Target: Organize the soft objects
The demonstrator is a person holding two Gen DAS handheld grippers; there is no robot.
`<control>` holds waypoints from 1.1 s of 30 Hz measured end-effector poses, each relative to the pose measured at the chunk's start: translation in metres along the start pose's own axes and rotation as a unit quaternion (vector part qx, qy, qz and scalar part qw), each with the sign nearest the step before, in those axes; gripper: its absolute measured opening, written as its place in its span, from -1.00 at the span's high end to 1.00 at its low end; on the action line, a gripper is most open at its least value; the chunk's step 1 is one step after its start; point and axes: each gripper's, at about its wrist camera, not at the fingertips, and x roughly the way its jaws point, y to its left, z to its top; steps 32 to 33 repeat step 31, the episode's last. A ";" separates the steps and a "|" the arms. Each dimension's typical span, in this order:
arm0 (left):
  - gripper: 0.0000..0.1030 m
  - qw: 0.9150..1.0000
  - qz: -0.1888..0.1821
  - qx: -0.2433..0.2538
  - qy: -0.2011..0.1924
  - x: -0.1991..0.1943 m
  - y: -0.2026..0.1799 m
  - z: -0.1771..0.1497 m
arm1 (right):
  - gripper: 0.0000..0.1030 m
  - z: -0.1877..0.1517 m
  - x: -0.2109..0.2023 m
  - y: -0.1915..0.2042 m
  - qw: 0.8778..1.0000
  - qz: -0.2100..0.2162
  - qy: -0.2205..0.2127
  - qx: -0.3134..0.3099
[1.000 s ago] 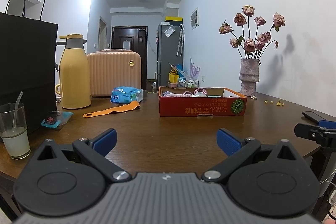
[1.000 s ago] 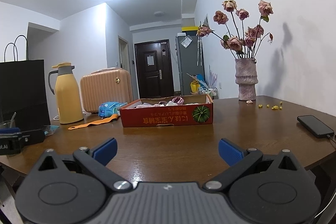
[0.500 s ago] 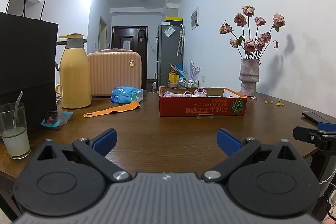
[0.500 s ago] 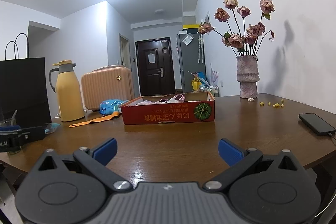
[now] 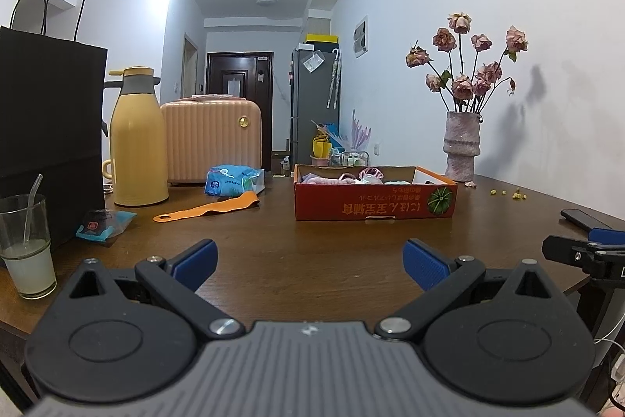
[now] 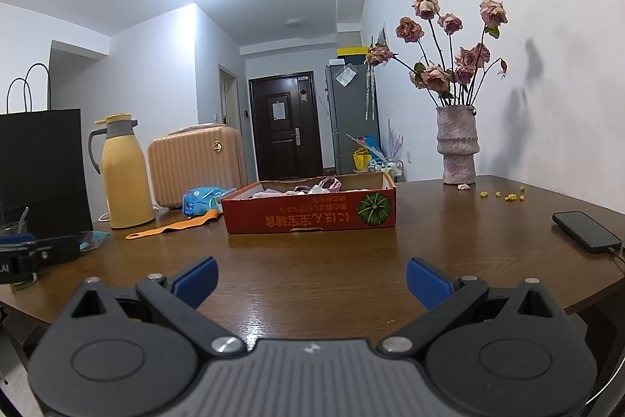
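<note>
At the centre of both frames, the red box (image 5: 375, 200) of soft cloths (image 5: 361, 178) sits on the desk (image 6: 332, 268). Low in frame, left claw (image 5: 310, 258) and right claw (image 6: 311, 280) gape wide, empty.

A glossy dark wooden table (image 6: 320, 272) is seen, light reflected in its polish. On it a red printed cardboard box (image 6: 310, 213) holds soft pink cloth pieces (image 6: 326, 185). The rough pinkish ceramic vase (image 6: 458, 145) looks matt; the black phone (image 6: 586, 231) is smooth.
</note>
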 end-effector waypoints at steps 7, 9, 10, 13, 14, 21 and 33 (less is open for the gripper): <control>-1.00 1.000 0.001 -0.002 -0.002 -0.001 0.001 0.001 | -1.00 0.000 0.000 0.001 1.000 0.000 -0.001 0.000; -1.00 1.000 0.002 -0.002 -0.003 -0.001 0.000 0.001 | -1.00 0.000 0.000 0.001 1.000 0.000 -0.001 -0.001; -1.00 1.000 0.003 -0.002 -0.004 -0.001 0.000 0.001 | -1.00 0.000 0.000 0.001 1.000 0.000 -0.001 -0.001; -1.00 1.000 0.004 -0.002 -0.004 -0.001 0.000 0.001 | -1.00 0.000 0.000 0.001 1.000 0.000 -0.001 0.000; -1.00 1.000 0.004 -0.002 -0.004 -0.001 0.000 0.001 | -1.00 0.000 0.000 0.001 1.000 0.000 -0.001 0.000; -1.00 1.000 0.004 -0.002 -0.004 -0.001 0.000 0.002 | -1.00 0.000 0.000 0.001 1.000 0.000 -0.001 -0.001; -1.00 1.000 0.008 -0.006 -0.006 0.000 0.001 0.003 | -1.00 0.000 0.000 0.000 1.000 -0.001 -0.002 0.000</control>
